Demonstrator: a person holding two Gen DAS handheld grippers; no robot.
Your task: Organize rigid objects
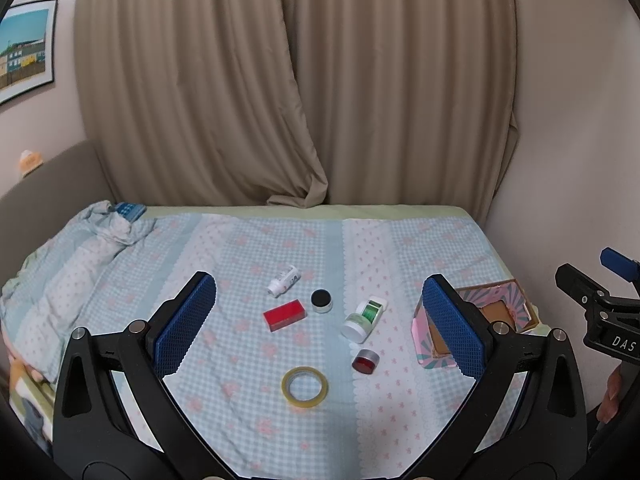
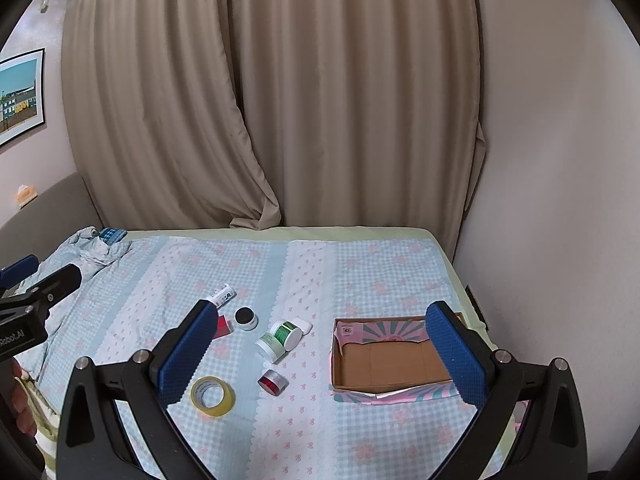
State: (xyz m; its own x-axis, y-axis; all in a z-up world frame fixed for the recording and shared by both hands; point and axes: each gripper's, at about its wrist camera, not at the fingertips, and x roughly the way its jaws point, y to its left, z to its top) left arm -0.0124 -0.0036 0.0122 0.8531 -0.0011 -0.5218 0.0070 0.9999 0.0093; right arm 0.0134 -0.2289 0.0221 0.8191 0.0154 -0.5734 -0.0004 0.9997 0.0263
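Small objects lie on the checked bedspread: a yellow tape roll [image 1: 305, 385] [image 2: 213, 395], a red-lidded jar [image 1: 365, 361] [image 2: 273, 381], a white tub with green label [image 1: 362, 319] [image 2: 280, 335], a black-lidded jar [image 1: 321, 300] [image 2: 245, 317], a red box [image 1: 285, 315] [image 2: 222, 326] and a white bottle on its side [image 1: 284, 279] [image 2: 222, 295]. An empty pink cardboard box [image 2: 390, 362] [image 1: 500, 308] sits to their right. My left gripper [image 1: 316, 320] is open above the objects, holding nothing. My right gripper [image 2: 320, 356] is open too, between the objects and the box.
A bunched quilt [image 1: 72, 264] lies along the bed's left side with a blue item [image 1: 128, 210] at its far end. Beige curtains [image 1: 296, 80] hang behind the bed, and a wall [image 2: 560, 200] runs along its right edge. A hand [image 2: 22, 400] holds the left tool.
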